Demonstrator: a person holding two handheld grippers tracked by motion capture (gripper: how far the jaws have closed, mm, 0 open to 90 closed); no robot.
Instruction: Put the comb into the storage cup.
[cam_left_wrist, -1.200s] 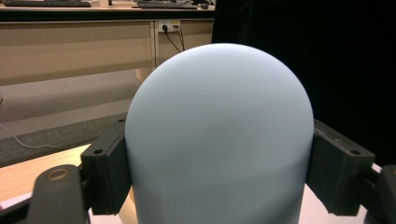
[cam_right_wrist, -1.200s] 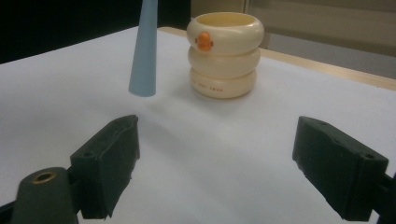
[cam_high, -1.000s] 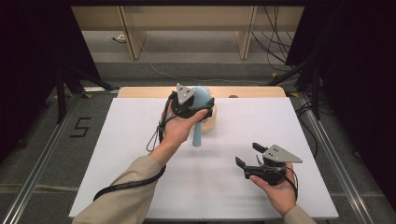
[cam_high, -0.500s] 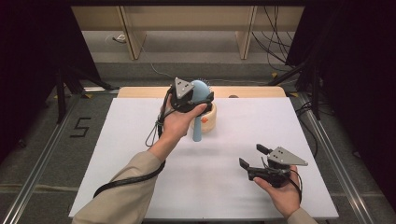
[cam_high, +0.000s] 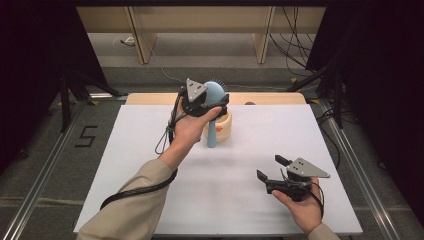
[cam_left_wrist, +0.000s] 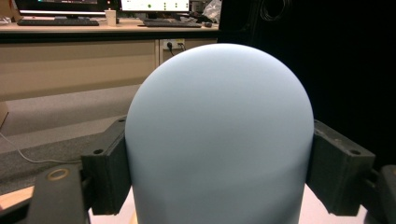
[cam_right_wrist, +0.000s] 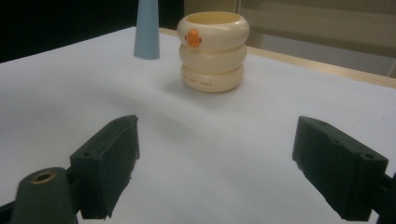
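Blue brush (cam_high: 214, 107) — between left gripper (cam_high: 209, 102) fingers

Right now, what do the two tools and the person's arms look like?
Both tools, left tool and right tool, are black with blocky black jaws showing small screw holes. Each carries a grey three-cornered plate on top and trails a black cable. The person wears beige long sleeves.

My left gripper (cam_high: 212, 100), at upper centre of the high view, clamps a pale blue round-headed brush (cam_left_wrist: 218, 135) between both jaws, forearm stretched forward. My right gripper (cam_high: 272, 169), lower right, rests with jaws spread wide.
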